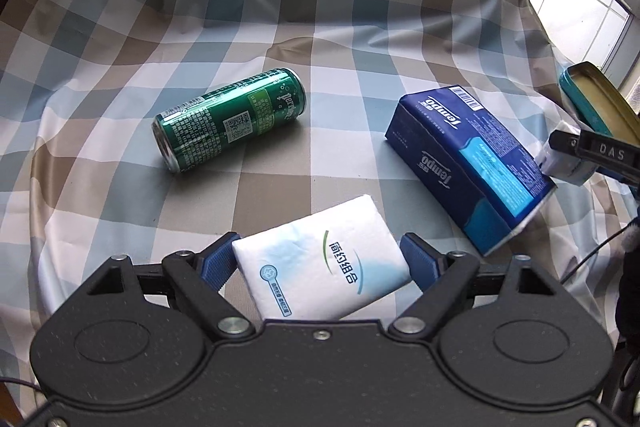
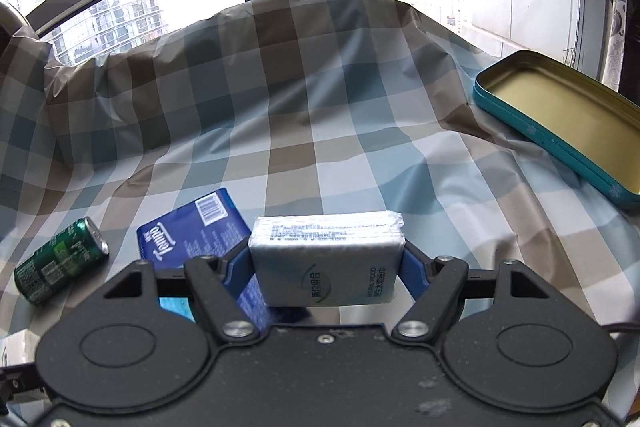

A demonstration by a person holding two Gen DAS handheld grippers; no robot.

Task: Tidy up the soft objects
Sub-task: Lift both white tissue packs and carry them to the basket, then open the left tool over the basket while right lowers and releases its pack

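While both sets of fingers are loaded, we start at the left gripper (image 1: 320, 259), whose blue fingers (image 1: 218, 261) press the two short sides of a white tissue pack (image 1: 324, 263), clenched on it with the printed face up. Our right gripper (image 2: 326, 261) likewise grips a second tissue pack (image 2: 326, 255) across its width, the far end sticking out beyond the fingertips. We judge both packs light, soft and a little slippery in their film wrap; they will give under pressure, so holding across the middle of the sides, as now, looks sounder than pinching a corner. Ahead of the left fingers and to their right lies the blue Tempo tissue box (image 1: 472, 163) on the checked cloth (image 1: 340, 39) covering the bench; it is bulkier yet squashy, best taken across its narrower span. Ahead and slightly left of the same fingers a green can (image 1: 230, 119) lies on its side, rigid and liable to roll, not one of the soft things. Far to the right of the right fingers an open teal tin (image 2: 560, 119) sits on the cloth, seemingly empty and perhaps the place for the packs.
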